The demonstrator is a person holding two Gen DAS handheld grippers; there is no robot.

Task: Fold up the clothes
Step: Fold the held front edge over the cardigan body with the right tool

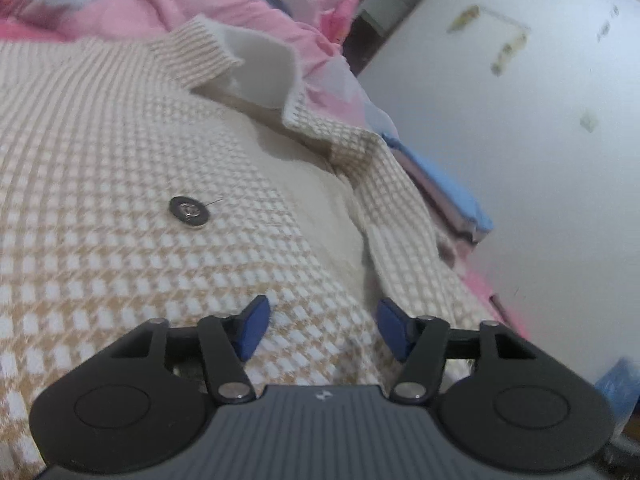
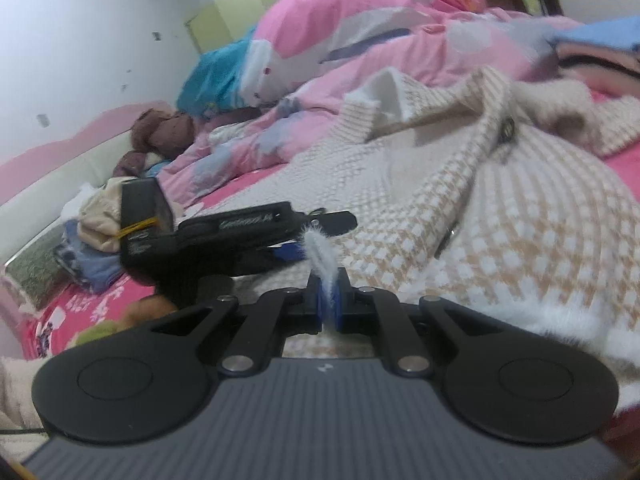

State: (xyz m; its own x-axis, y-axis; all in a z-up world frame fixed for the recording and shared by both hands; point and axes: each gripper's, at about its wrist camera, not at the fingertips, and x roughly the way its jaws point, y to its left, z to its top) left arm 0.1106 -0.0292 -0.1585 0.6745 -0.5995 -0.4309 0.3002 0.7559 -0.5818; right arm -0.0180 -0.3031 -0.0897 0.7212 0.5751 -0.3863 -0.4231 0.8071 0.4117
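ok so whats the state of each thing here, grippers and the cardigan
left gripper: open, fingers apart over the cardigan, holding nothing
right gripper: shut on the cardigan's fuzzy white edge
cardigan: spread on the bed, unfolded, front open
button: unfastened, lying flat on the front panel
pink quilt: bunched up behind the cardigan

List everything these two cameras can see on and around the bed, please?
Checked cardigan: one, beige and white, spread on the bed.
Button: one clearly seen, dark metallic, on the cardigan front.
Quilt: one, pink with grey and white patches, bunched behind the cardigan.
Teddy bear: one, brown, by the headboard.
Clothes pile: one, cream and blue, at the bed's edge.
Bedsheet: one, bright pink, under everything.
Wall: white, marked with tape scraps.
Left gripper: black with blue pads, open over the cardigan.
Right gripper: same make, shut on the cardigan's fuzzy white edge.
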